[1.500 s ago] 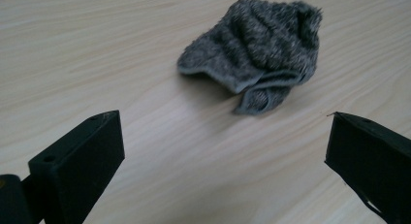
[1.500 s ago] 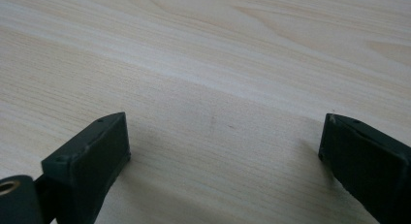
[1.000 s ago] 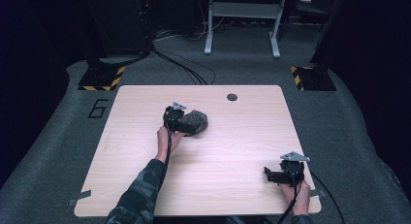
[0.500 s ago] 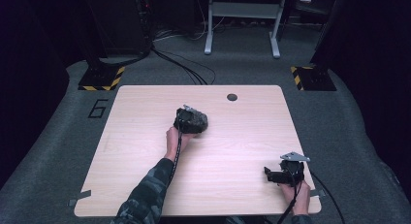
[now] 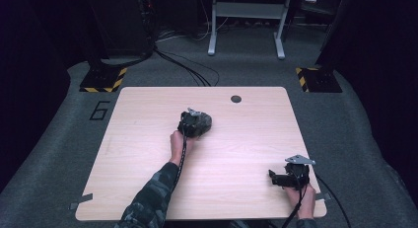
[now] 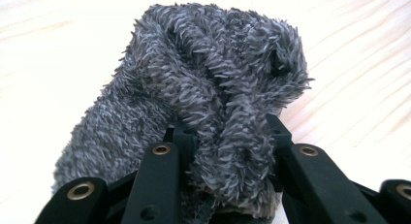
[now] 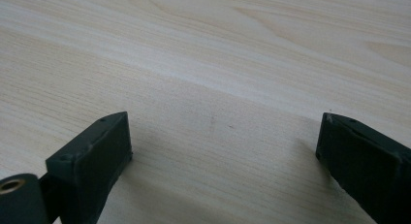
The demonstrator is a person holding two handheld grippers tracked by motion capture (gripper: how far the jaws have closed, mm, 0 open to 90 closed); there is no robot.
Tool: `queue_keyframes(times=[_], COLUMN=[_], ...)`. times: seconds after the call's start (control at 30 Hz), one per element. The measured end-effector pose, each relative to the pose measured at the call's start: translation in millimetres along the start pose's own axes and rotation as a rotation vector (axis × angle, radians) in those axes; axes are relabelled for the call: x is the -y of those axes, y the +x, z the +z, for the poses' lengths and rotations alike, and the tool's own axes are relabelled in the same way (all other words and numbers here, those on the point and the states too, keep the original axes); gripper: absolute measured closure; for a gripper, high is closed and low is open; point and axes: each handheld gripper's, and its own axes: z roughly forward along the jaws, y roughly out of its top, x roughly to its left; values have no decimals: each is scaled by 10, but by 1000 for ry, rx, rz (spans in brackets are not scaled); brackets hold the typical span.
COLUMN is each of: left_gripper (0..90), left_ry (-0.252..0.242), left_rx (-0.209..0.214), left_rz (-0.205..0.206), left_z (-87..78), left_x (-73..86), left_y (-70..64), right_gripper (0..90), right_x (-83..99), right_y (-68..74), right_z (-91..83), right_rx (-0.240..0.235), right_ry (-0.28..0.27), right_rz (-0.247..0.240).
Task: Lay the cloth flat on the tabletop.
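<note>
The left gripper (image 6: 223, 151) pinches only a fold of the sock (image 6: 203, 98), which sits mid-table (image 5: 148, 188), slightly far and left. I judge the soft, fuzzy grey pile could slip free if lifted. The right gripper (image 7: 223, 151) rests wide apart over pale woodgrain, near right.

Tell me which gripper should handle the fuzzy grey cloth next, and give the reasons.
Left. The left gripper is already shut on the fuzzy grey cloth near the table's middle. The right gripper rests open at the near right corner, holding nothing, well away from the cloth.
</note>
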Motion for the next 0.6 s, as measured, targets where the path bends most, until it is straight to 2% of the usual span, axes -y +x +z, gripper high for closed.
queue_keyframes(times=[0.1, 0.17, 0.27, 0.33, 0.37, 0.5, 0.6], left_gripper=[684, 685, 686, 686, 686, 685, 684], left_ry=[-32, -41, -78, -86, -106, -124, -141], left_rx=[5, 14, 16, 16, 18, 41, 66], left_rz=[-7, 4, -5, 8, -9, 7, 35], left_z=[-82, -179, -320, -422, -461, -628, -775], left_x=[-18, -33, -42, -44, -42, -33, -21], left_y=[6, 34, 46, 57, 48, 27, -40], right_gripper=[55, 55, 55, 55, 56, 57, 58], right_x=[0, 0, 0, 0, 0, 0, 0], right_y=[2, 1, 1, 1, 2, 2, 2], right_z=[-2, -2, -2, -2, -2, -2, -2], right_rx=[1, 1, 1, 1, 2, 3, 3], right_ry=[1, 1, 1, 1, 1, 1, 1], right_rz=[2, 2, 2, 2, 3, 4, 4])
